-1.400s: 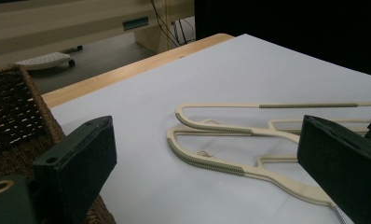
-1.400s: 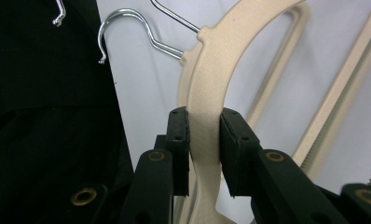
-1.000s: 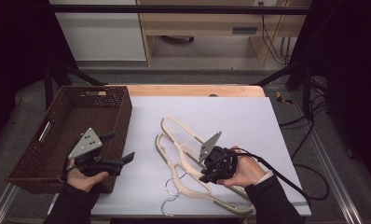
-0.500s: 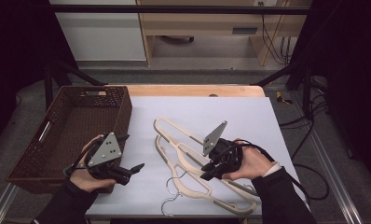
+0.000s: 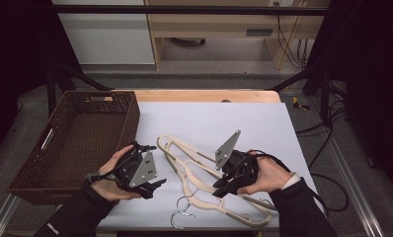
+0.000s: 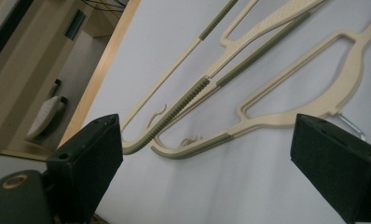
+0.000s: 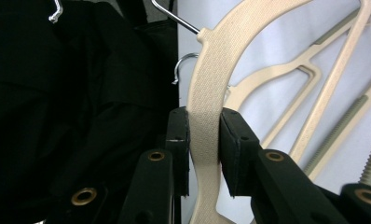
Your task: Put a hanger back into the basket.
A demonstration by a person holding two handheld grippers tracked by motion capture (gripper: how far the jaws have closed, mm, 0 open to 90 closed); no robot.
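Several cream plastic hangers [image 5: 187, 163] with metal hooks lie overlapped on the white table [image 5: 224, 118]. My right gripper [image 5: 220, 189] is shut on the wide arm of one hanger [image 7: 211, 60] close to its hook; in the right gripper view the two pads press that arm from both sides [image 7: 204, 116]. My left gripper [image 5: 152, 165] is held just left of the pile with its jaws wide apart and nothing between them. In the left gripper view [image 6: 207, 130] the hangers [image 6: 267, 121] lie flat ahead of the jaws.
A brown wicker basket [image 5: 130, 116] stands at the table's left edge, right behind the left hand. The hangers' hooks [image 5: 182, 217] lie near the table's front edge. A dark sleeve [image 7: 72, 93] is at the left of the right gripper view.
My left gripper has moved right, from beside the basket to the hangers' left end. The right gripper has stayed on the hanger, and the pile has shifted slightly.
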